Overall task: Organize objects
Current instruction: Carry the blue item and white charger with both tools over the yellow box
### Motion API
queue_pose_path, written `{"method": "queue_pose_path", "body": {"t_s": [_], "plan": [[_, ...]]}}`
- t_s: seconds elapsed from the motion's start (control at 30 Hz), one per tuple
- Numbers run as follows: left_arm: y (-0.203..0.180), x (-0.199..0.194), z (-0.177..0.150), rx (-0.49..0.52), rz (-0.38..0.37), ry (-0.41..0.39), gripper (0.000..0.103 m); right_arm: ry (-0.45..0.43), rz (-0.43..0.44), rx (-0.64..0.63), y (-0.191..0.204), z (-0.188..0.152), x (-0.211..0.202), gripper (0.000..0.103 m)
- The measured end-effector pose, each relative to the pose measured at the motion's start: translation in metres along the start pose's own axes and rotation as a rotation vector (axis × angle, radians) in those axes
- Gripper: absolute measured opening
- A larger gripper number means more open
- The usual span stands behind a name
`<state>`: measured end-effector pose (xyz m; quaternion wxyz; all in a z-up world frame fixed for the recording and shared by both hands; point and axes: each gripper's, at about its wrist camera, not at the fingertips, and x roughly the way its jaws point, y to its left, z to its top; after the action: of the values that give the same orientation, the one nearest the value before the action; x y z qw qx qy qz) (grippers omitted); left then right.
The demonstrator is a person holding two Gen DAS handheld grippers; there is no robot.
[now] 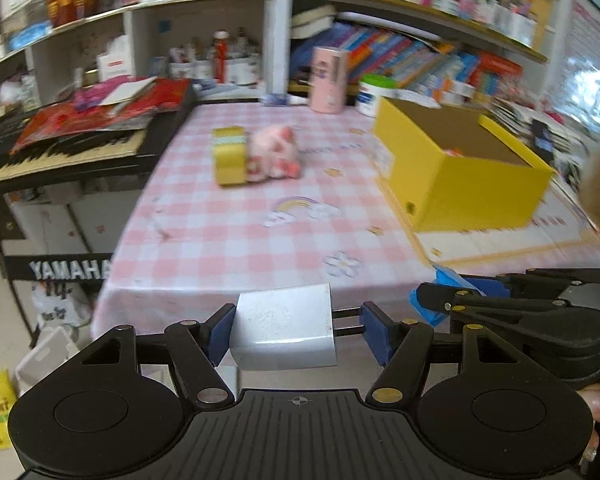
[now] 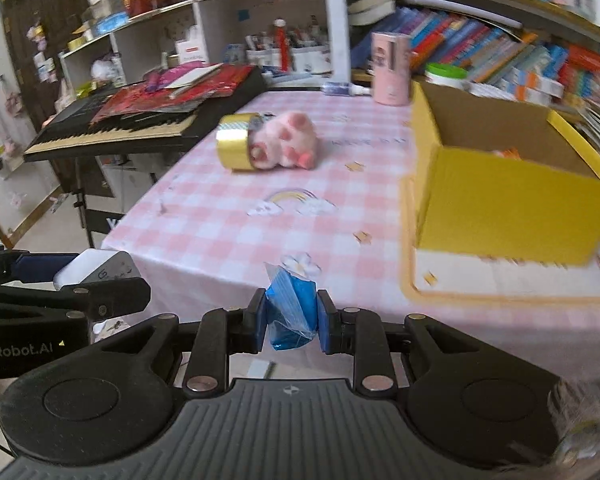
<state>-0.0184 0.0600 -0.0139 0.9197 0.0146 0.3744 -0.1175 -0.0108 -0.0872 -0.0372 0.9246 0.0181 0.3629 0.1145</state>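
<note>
Carrying step: left gripper (image 1: 296,330) clamping white glossy block (image 1: 284,328), right gripper (image 2: 292,320) pinching crinkled blue plastic packet (image 2: 291,316). Next, probably: lift over open yellow cardboard box (image 2: 508,200), release inside.

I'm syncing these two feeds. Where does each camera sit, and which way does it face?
Left wrist: behind the left claw, which grips a white block; faces the table; a thumb shows bottom right.
Right wrist: behind the right claw, shut on a blue packet; same heading.
Shared: yellow box, gold tape roll, pink plush, keyboard.
</note>
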Motion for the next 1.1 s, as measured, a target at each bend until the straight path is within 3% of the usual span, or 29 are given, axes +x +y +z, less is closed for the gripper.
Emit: {"method": "queue_pose_path", "body": {"t_s": [0.63,0.8,1.1], "plan": [[-0.11,0.03,0.015,0.217,-0.232,0.021,0.066,-0.01,-0.251,0.24,-0.097,-0.045,-0.059,0.023],[-0.132,0.041,0.029,0.252,-0.273,0.0,0.066,-0.018,-0.283,0.28,-0.126,-0.04,-0.062,0.023],[-0.151,0.063,0.056,0.261,-0.272,-0.022,0.066,-0.02,-0.294,0.273,-0.161,-0.015,-0.049,0.023]]}}
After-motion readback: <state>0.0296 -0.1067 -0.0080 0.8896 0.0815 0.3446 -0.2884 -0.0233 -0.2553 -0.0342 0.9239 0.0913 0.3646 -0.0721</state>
